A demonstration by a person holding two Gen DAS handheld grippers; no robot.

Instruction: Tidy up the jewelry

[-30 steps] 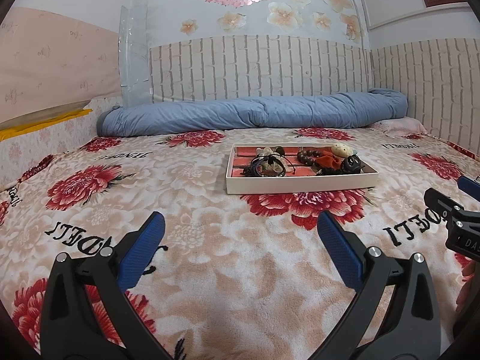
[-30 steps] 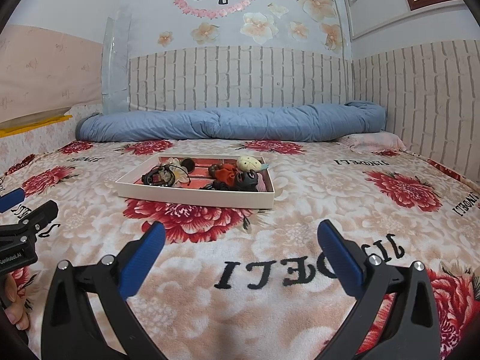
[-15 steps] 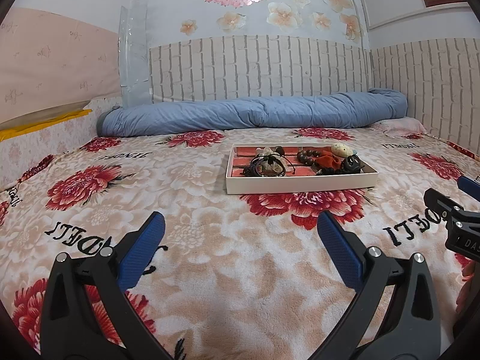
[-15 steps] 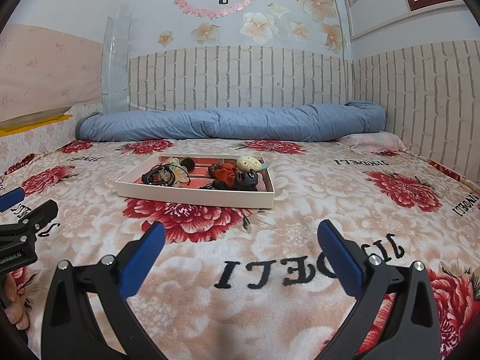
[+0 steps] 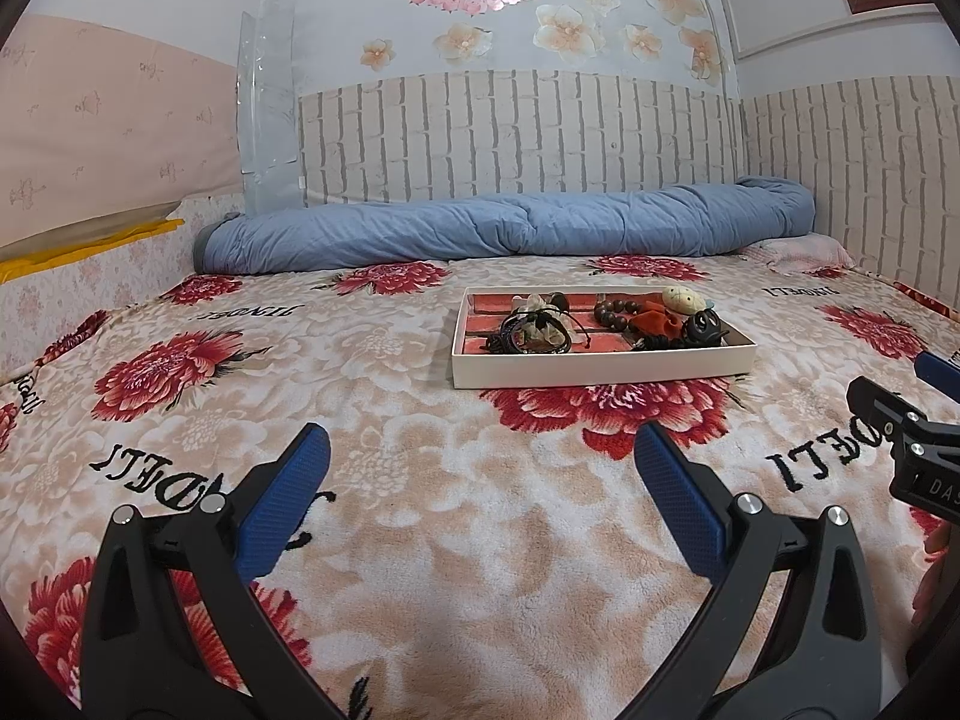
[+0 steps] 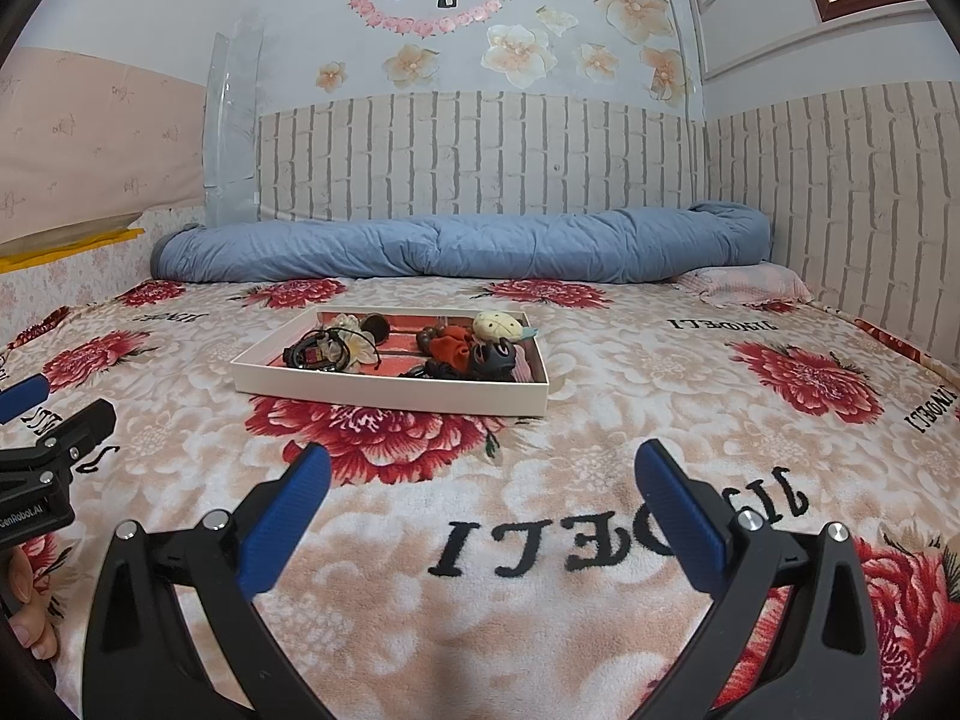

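Bed (image 5: 420, 540): fleece blanket, beige with red flowers and black lettering. Walls: brick-pattern paper below, flower stickers above. Rolled blue quilt (image 5: 510, 231) along the far wall; pink pillow (image 6: 744, 285) at its right end. White tray (image 5: 600, 363) mid-bed holding tangled jewelry (image 5: 540, 330): bracelets, beads, hair ties. Left gripper (image 5: 480, 468) and right gripper (image 6: 480, 480): both released, spread wide, empty, low over blanket, well short of tray.
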